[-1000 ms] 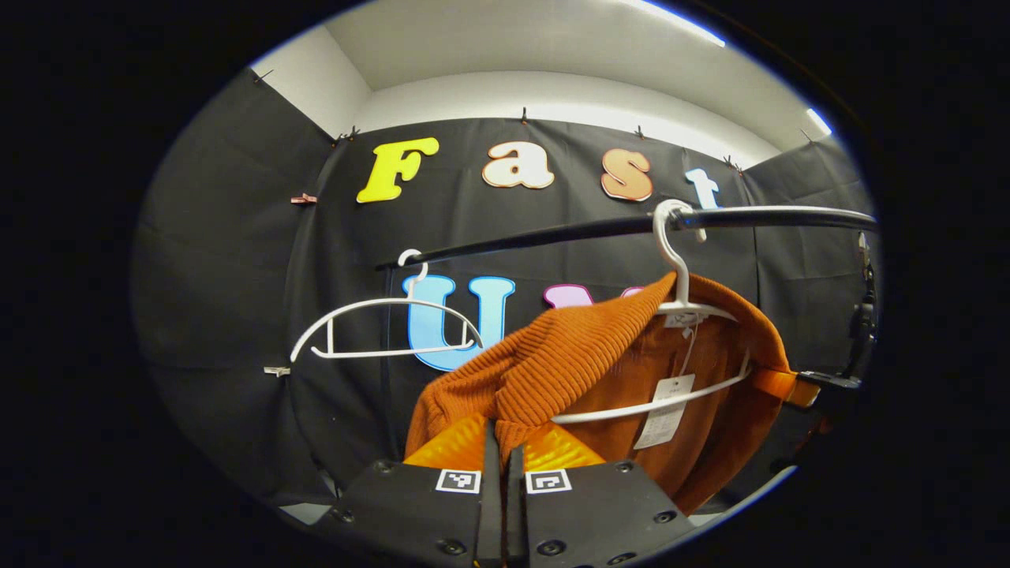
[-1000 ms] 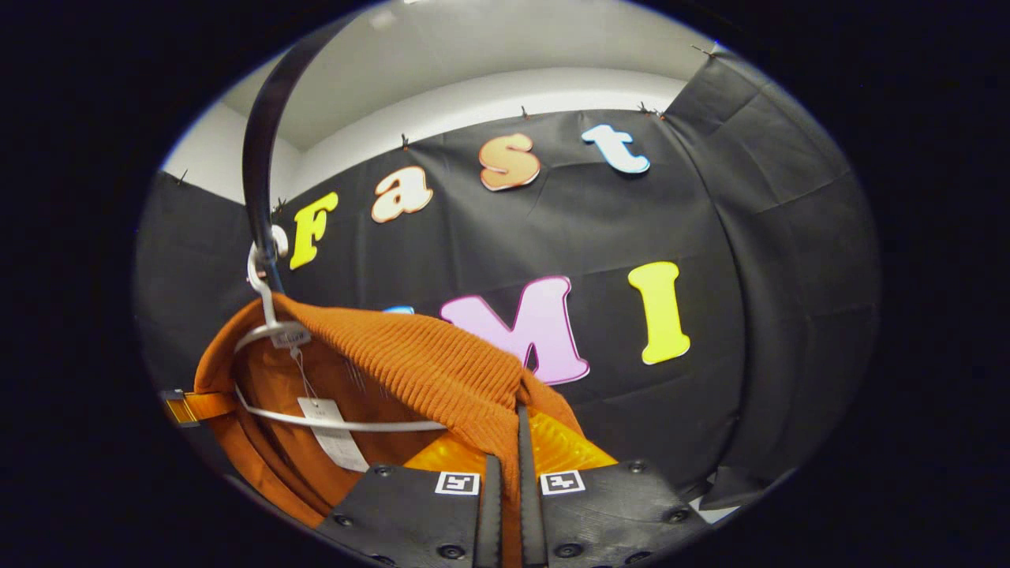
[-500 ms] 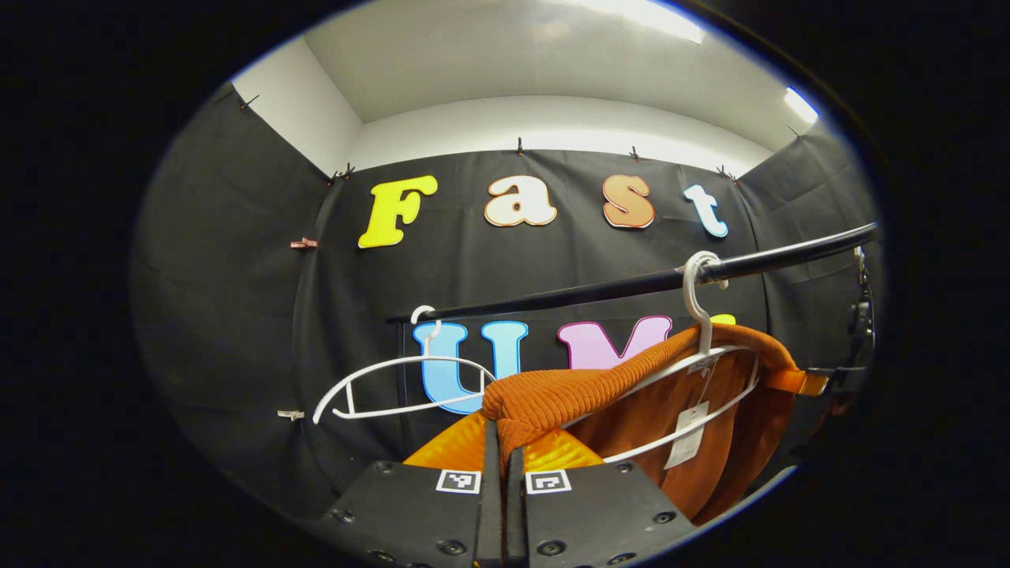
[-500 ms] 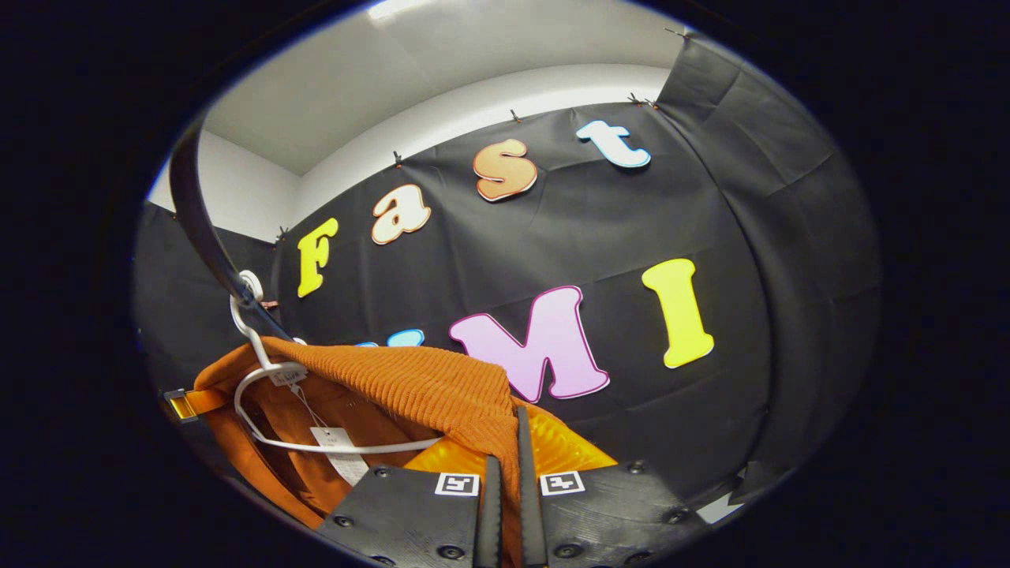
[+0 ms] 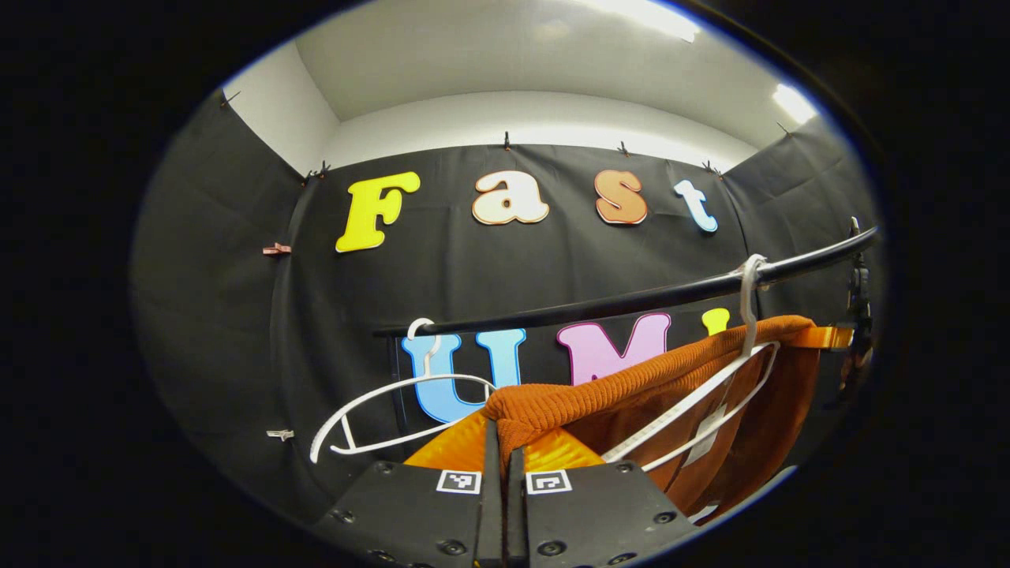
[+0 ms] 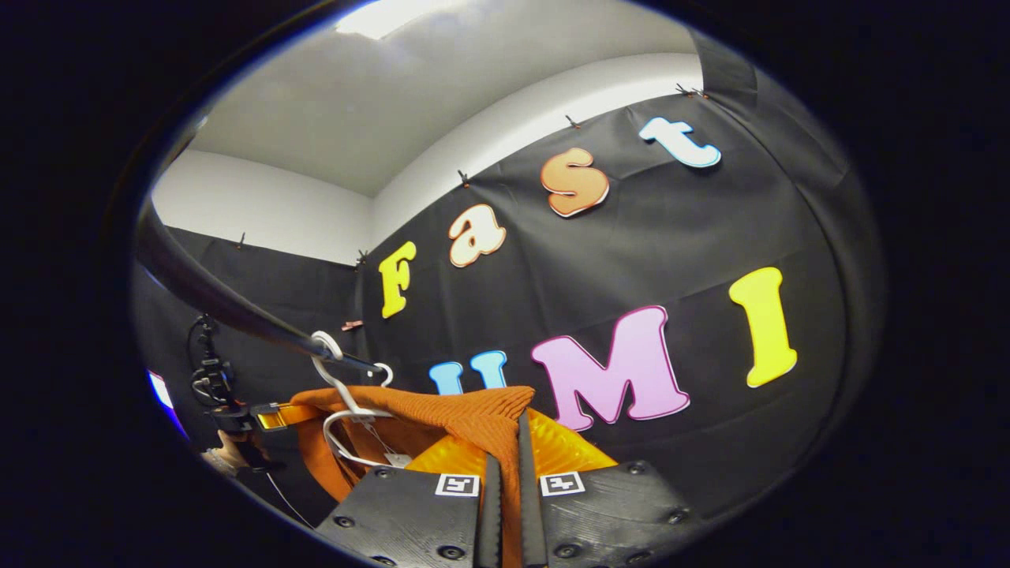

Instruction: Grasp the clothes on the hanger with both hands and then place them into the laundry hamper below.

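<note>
An orange ribbed sweater (image 5: 631,386) hangs across a white hanger (image 5: 710,394) hooked on a black rail (image 5: 631,300). In the left gripper view my left gripper (image 5: 503,442) is shut on the sweater's near shoulder, with knit bunched between its fingers. Far right in that view, the right gripper (image 5: 828,338) grips the other shoulder. In the right gripper view my right gripper (image 6: 509,442) is shut on the sweater (image 6: 465,410), whose cloth stretches left toward the hanger (image 6: 347,410) and the left gripper (image 6: 268,416). The hamper is out of sight.
A second, bare white hanger (image 5: 394,410) hangs on the rail to the left of the sweater. The rail (image 6: 229,308) crosses the upper left of the right gripper view. Black cloth walls close the booth behind and at both sides.
Both grippers have lifted the sweater's shoulders up and outward, so the cloth is stretched nearly level. The hanger now tilts inside the garment and sits lower in the views.
</note>
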Motion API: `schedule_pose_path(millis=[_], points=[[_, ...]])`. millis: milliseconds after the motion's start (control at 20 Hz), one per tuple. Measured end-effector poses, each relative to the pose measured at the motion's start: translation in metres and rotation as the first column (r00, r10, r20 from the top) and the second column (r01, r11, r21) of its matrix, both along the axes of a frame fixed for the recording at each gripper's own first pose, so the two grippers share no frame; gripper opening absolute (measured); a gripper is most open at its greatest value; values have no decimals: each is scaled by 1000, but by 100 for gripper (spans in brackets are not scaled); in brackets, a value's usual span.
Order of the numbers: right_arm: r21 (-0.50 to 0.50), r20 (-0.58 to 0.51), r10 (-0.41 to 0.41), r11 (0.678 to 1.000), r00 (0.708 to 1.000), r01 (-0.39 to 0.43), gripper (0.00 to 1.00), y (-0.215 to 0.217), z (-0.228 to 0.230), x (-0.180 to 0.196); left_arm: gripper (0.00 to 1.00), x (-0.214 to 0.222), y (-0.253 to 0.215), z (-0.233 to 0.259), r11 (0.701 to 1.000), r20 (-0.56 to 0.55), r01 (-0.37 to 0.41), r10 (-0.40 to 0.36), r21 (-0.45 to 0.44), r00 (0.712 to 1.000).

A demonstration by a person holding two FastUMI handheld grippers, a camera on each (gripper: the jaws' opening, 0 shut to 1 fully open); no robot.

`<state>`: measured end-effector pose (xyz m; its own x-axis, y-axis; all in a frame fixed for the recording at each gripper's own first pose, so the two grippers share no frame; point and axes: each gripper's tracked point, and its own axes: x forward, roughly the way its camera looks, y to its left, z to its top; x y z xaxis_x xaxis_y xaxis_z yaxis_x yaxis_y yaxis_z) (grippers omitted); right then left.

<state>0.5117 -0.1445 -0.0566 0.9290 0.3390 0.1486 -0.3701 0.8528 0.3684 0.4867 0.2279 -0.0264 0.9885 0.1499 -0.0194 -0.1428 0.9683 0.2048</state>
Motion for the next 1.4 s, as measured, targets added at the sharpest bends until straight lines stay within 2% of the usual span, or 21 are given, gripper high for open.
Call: schedule_pose_path(millis=[100, 150, 200, 300, 400, 600, 700, 800, 900, 1100, 1250, 1400], points=[[70, 23, 27, 997, 999, -29, 13, 4, 14, 10, 6, 7, 7, -6, 999, -28, 31, -32, -17, 999], [75, 34, 21, 997, 999, -24, 10, 2, 20, 17, 6, 10, 6, -13, 998, -46, 52, -53, -29, 998], [59, 45, 8, 998, 999, -10, 13, -1, 24, 26, 6, 11, 5, -20, 997, -63, 63, -65, -37, 996], [23, 50, -18, 1000, 999, 17, 13, -6, 22, 37, 7, 8, 0, -38, 996, -87, 75, -79, -47, 993], [32, 28, -29, 999, 999, 28, 13, -12, 15, 44, 7, 5, -9, -56, 990, -90, 110, -117, -84, 989], [149, -34, -8, 989, 999, 13, 13, -20, -1, 42, 5, -5, -18, -67, 952, -53, 212, -229, -222, 972], [220, -84, -9, 975, 996, 27, 13, -20, -6, 40, 7, -8, -21, -66, 948, -49, 239, -255, -209, 966], [225, -80, -8, 974, 997, 25, 13, -15, 2, 33, 7, -13, -20, -69, 943, -53, 252, -269, -216, 962], [160, -78, -1, 987, 997, 13, 13, -4, 2, 30, 7, -18, -14, -74, 939, -69, 248, -271, -238, 960], [40, -84, 31, 999, 996, -28, 13, 21, -5, 29, 6, -39, 8, -94, 946, -136, 170, -213, -275, 968], [63, -110, 40, 997, 993, -33, 13, 25, -17, 32, 6, -52, 7, -114, 945, -166, 130, -186, -301, 968], [86, -175, 0, 996, 985, 16, 13, 8, -43, 31, 6, -61, -11, -143, 947, -235, 111, -187, -303, 954]])
